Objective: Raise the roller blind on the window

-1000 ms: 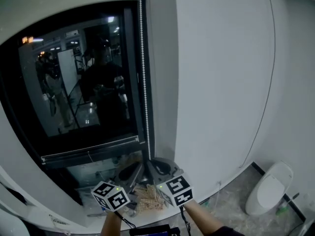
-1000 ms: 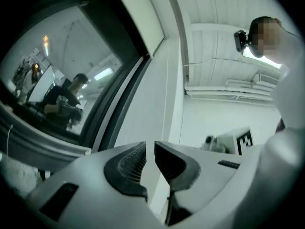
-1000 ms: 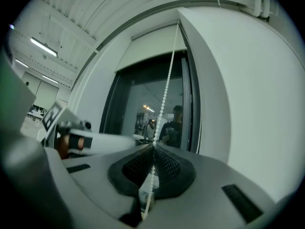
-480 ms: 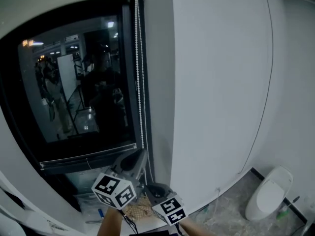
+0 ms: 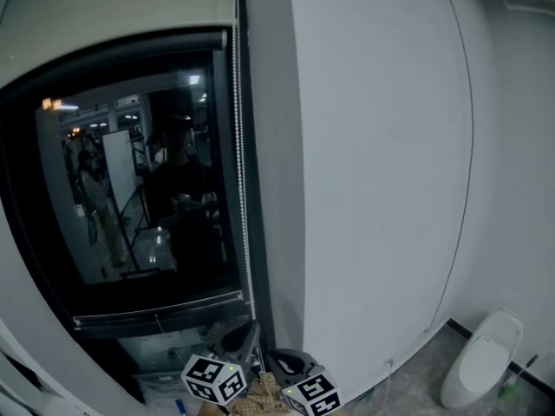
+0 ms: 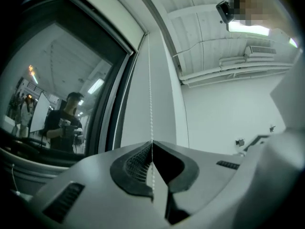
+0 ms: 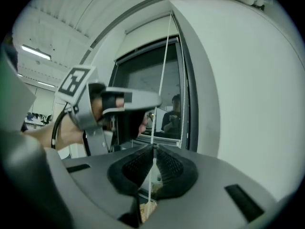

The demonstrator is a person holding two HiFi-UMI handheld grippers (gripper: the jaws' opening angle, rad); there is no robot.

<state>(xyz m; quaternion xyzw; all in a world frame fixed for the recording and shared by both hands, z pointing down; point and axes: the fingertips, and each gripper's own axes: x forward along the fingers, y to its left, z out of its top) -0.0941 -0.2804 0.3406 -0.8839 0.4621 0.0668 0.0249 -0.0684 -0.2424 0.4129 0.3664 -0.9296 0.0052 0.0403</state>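
Note:
The roller blind [image 5: 113, 7] is rolled high and covers only the top of the dark window [image 5: 130, 189]. Its white bead chain [image 5: 240, 189] hangs down the right side of the frame. My left gripper [image 5: 251, 328] is shut on the chain [image 6: 150, 89] near the sill. Just below and to the right of it, my right gripper [image 5: 271, 354] is shut on a strand too. In the right gripper view the chain [image 7: 164, 56] runs up from the closed jaws, with the left gripper [image 7: 119, 104] close by on the left.
A white wall [image 5: 373, 189] stands right of the window frame. The glass reflects a person [image 5: 178, 198] and a lit room. A wicker basket [image 5: 260, 390] sits under the grippers, and a white toilet [image 5: 486, 358] is on the floor at the lower right.
The head view has tilted up, so both grippers sit lower in it. The left gripper went above the right on the chain; both stayed shut.

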